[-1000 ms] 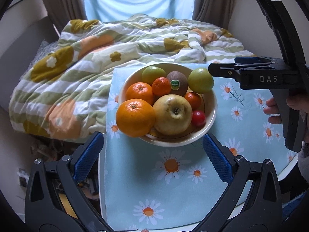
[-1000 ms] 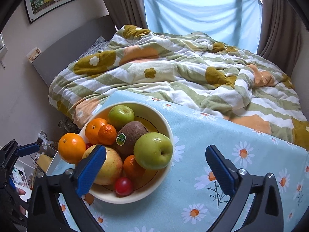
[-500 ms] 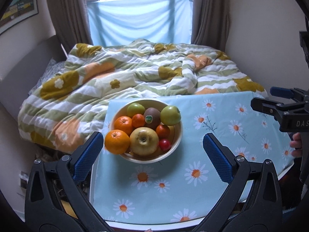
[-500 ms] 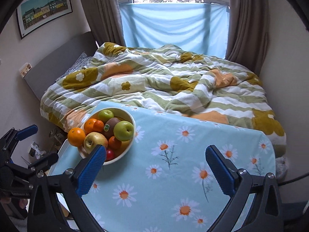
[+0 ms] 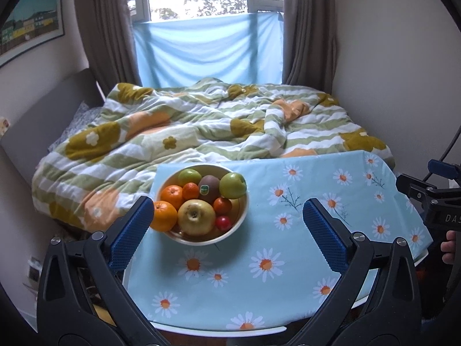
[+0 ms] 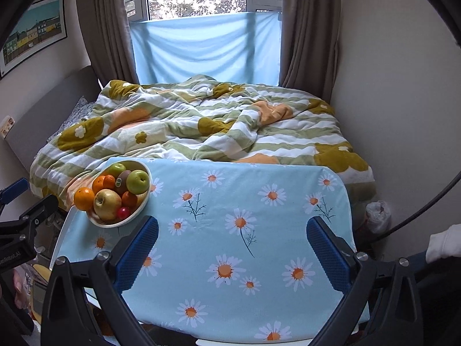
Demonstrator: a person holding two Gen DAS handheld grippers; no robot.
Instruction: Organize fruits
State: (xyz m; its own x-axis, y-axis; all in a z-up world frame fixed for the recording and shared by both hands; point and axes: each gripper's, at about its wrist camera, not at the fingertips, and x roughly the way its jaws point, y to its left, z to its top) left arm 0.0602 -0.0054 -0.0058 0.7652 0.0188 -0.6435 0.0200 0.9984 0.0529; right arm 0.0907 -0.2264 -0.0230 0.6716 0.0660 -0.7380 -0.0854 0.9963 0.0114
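Left hand-held gripper [image 5: 226,223] wide apart, empty, above counter [image 5: 302,259]. Right hand-held gripper [image 6: 232,242] likewise spread, empty. Bowl [image 5: 240,225] of fruit at counter's far left corner, beside bed [image 5: 201,121]. Large orange [image 5: 162,216] perches on bowl's left rim.

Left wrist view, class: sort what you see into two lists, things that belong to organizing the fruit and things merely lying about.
Belongs to the job:
bowl
green apple
kiwi
yellow apple
large orange
left gripper, open
right gripper, open

Just lying about:
daisy tablecloth
quilt
curtains
framed picture
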